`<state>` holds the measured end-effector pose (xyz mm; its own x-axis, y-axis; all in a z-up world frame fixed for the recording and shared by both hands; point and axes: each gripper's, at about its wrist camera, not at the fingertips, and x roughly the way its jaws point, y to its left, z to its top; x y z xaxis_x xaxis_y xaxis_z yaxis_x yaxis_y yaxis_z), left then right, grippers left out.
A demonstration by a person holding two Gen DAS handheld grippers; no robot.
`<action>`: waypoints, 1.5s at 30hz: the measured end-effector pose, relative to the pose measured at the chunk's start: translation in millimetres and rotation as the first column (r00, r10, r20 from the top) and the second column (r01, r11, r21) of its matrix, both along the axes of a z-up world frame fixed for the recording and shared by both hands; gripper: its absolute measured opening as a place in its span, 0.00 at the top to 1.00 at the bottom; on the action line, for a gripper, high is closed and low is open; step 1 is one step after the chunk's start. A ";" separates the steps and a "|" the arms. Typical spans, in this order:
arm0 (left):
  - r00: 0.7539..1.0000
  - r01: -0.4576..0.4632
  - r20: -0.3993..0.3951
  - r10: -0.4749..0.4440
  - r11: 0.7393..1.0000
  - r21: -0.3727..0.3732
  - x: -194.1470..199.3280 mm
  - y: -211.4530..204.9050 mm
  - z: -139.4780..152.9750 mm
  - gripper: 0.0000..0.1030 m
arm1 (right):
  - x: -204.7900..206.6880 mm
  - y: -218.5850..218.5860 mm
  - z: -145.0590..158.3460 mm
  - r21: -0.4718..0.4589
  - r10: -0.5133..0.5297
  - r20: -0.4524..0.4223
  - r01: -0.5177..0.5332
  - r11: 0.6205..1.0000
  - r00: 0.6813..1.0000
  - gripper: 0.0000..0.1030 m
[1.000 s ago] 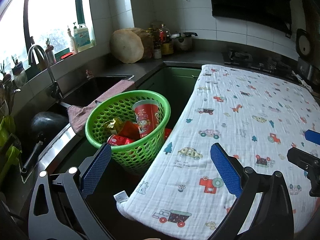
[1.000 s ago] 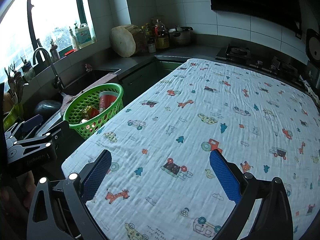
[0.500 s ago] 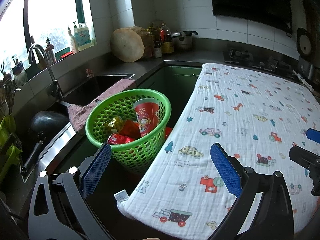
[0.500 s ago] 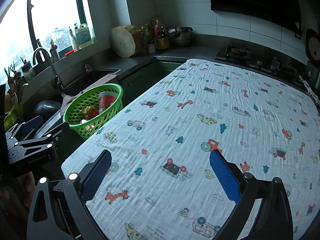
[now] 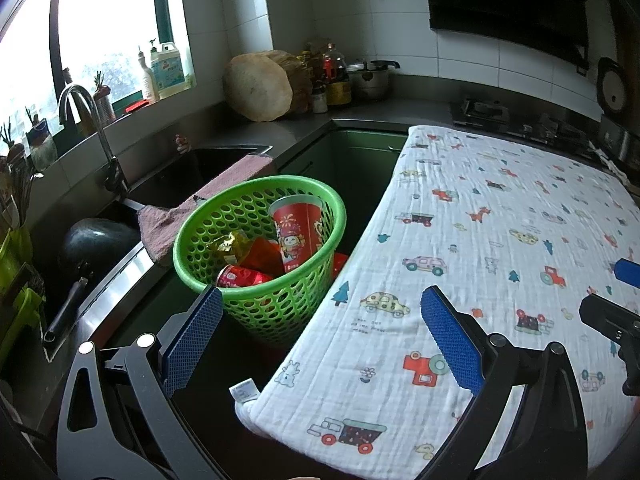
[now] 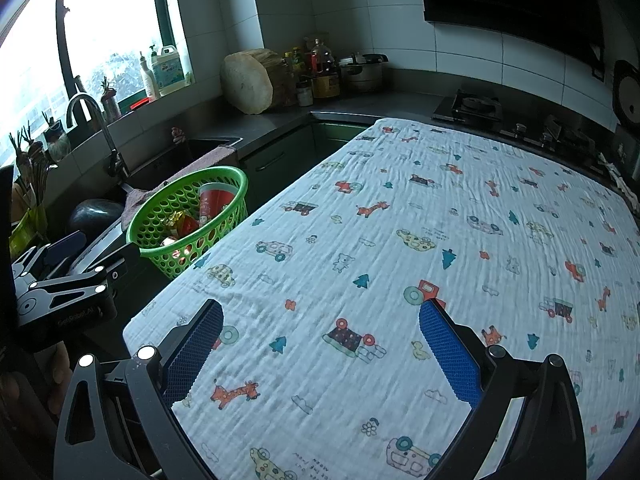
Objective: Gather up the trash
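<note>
Left wrist: left gripper (image 5: 320, 332) gaping wide, holding nothing. 1 green basket (image 5: 260, 256) just off the table's (image 5: 500, 216) left edge, packed with 1 red cup (image 5: 298, 232), 1 can (image 5: 240, 278), crinkly wrappers (image 5: 248, 250).

Right wrist: right gripper (image 6: 320, 344) spread wide too, empty, over the cartoon cloth (image 6: 400, 240). Same 1 basket (image 6: 188, 220) beside the table's far-left edge.

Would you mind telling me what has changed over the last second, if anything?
Very little. The left gripper drifted slightly, so the green basket sits marginally higher in its view. Nothing was grasped or released: both the left and right gripper hang with jaws open and empty. The red cup, wrappers and patterned cloth stayed put.
</note>
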<state>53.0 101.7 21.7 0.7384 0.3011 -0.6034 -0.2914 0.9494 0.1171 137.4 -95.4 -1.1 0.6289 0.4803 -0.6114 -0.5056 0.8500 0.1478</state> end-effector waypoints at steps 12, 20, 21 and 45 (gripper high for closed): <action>1.000 -0.008 -0.003 0.008 1.000 -0.003 1.2 1.9 -0.6 0.05 | 0.3 1.8 0.3 -0.004 0.004 0.001 -0.004 1.000 1.000 0.07; 1.000 -0.013 -0.002 0.013 1.000 -0.005 0.2 3.7 -0.6 0.05 | 0.2 2.8 0.8 0.000 0.005 0.002 -0.005 1.000 1.000 0.07; 1.000 -0.014 0.000 0.014 1.000 -0.005 -0.1 3.6 -0.5 0.05 | 0.3 3.1 0.9 0.000 0.007 0.003 -0.007 1.000 1.000 0.07; 1.000 -0.008 0.022 0.008 1.000 0.002 -2.5 -1.7 5.9 0.05 | -1.5 2.4 2.5 0.005 0.018 0.012 -0.018 1.000 1.000 0.07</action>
